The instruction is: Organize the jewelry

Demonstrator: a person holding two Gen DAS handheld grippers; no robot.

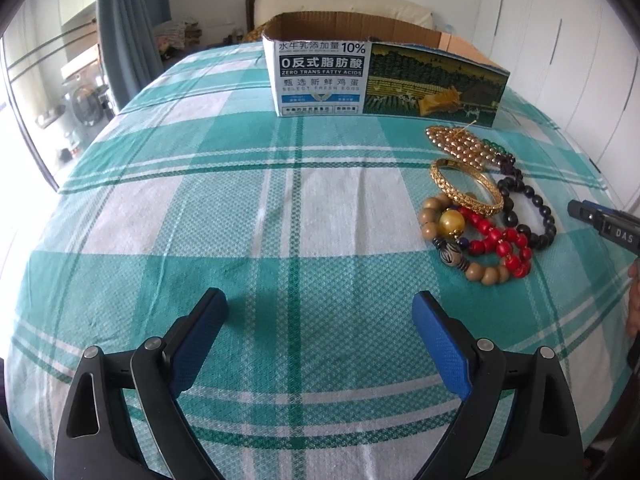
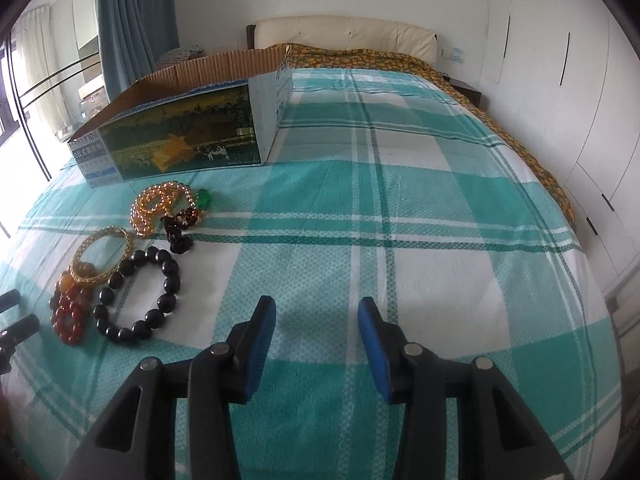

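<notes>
Several bracelets lie in a loose pile on the checked bedspread: a gold bangle (image 1: 466,186), a gold-bead bracelet (image 1: 456,144), a red-bead one (image 1: 500,244), a wooden-bead one (image 1: 430,228) and a black-bead one (image 1: 534,236). My left gripper (image 1: 320,308) is open and holds nothing, low over the cloth to the left of the pile. My right gripper (image 2: 316,314) is open too, partly spread, with bare cloth between its fingers. It sits right of the black-bead bracelet (image 2: 166,302). The bangle (image 2: 128,246) and red beads (image 2: 70,314) lie further left.
An open cardboard box (image 1: 380,76) with printed sides stands on the bed behind the pile, also seen as the box (image 2: 180,136). The bedspread (image 2: 440,240) stretches to the right. White wardrobe doors (image 2: 560,80) line the right wall. A curtain and window are at left.
</notes>
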